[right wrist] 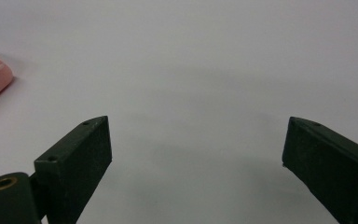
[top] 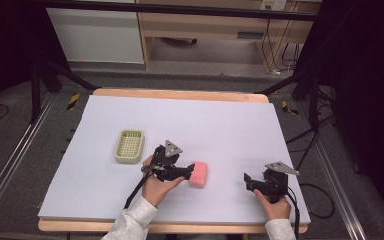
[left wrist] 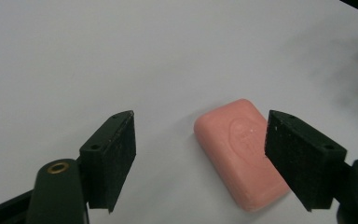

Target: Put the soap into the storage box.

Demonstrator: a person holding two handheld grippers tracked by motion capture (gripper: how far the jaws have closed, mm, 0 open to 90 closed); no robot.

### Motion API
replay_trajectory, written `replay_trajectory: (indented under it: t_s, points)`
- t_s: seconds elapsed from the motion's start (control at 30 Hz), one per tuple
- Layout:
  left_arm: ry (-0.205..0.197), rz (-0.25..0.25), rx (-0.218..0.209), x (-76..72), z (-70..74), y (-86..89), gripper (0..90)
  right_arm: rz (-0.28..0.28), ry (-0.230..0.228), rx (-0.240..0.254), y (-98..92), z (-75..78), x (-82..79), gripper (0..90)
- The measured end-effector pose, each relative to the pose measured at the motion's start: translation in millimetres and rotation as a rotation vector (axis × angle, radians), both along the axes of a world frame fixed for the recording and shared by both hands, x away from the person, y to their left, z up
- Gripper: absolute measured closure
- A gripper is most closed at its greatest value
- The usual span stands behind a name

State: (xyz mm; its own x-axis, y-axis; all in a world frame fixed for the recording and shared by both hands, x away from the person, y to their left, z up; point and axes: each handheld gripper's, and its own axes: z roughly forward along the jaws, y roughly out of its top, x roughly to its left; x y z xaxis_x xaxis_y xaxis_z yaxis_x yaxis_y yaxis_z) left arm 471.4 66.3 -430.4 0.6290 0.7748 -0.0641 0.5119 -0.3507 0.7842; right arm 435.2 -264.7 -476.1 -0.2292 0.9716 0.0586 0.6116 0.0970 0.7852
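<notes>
A green slatted dish (top: 129, 146) sat well left of the pink soap bar (top: 199, 174). The left gripper (top: 189, 170) straddled the soap's near end, jaws apart, not yet pressing. The bar looked hard, light and probably slick; its long flat sides seemed the best hold. Well right of the soap, the right gripper (top: 247, 180) rested with jaws spread wide, holding nothing.

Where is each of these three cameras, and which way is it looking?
High view: above the person's side, looking forward and down on the table; both forearms, left gripper, right gripper.
Left gripper view: rides that gripper, looking along its open jaws at the pink soap bar.
Right gripper view: rides that gripper, facing bare tabletop.
Shared: all show the soap bar.
</notes>
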Motion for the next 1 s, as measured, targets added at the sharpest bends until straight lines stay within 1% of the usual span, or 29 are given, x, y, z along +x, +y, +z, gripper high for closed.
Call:
replay_trajectory:
  t_s: [0.23,0.33,0.57,0.67,0.73,0.87,1.0]
  points:
    - [0.006,-0.013,0.015,0.1,-4.1,-13.1,23.7,0.000,0.002,0.000,-0.1,0.0,0.1,8.4]
    - [0.007,-0.017,0.015,-0.2,-5.2,-17.7,23.4,0.002,0.003,0.000,0.1,0.0,0.1,8.4]
    - [0.024,-0.034,0.034,-0.5,-9.4,-26.1,22.2,0.006,0.000,-0.003,0.1,0.2,-0.4,8.6]
    - [0.027,-0.032,0.028,-0.6,-10.7,-28.5,21.4,0.005,0.005,-0.002,0.5,0.1,-0.1,8.6]
    - [0.032,-0.038,0.040,-0.5,-11.2,-29.7,20.7,0.006,0.003,-0.003,0.7,-0.1,0.1,8.6]
    - [0.036,-0.028,0.042,-0.1,-13.1,-33.8,19.6,0.008,0.002,-0.003,0.8,-0.1,0.1,8.7]
    - [0.042,-0.031,0.053,0.3,-14.7,-38.4,18.9,0.008,0.003,-0.003,0.9,-0.1,0.1,8.7]
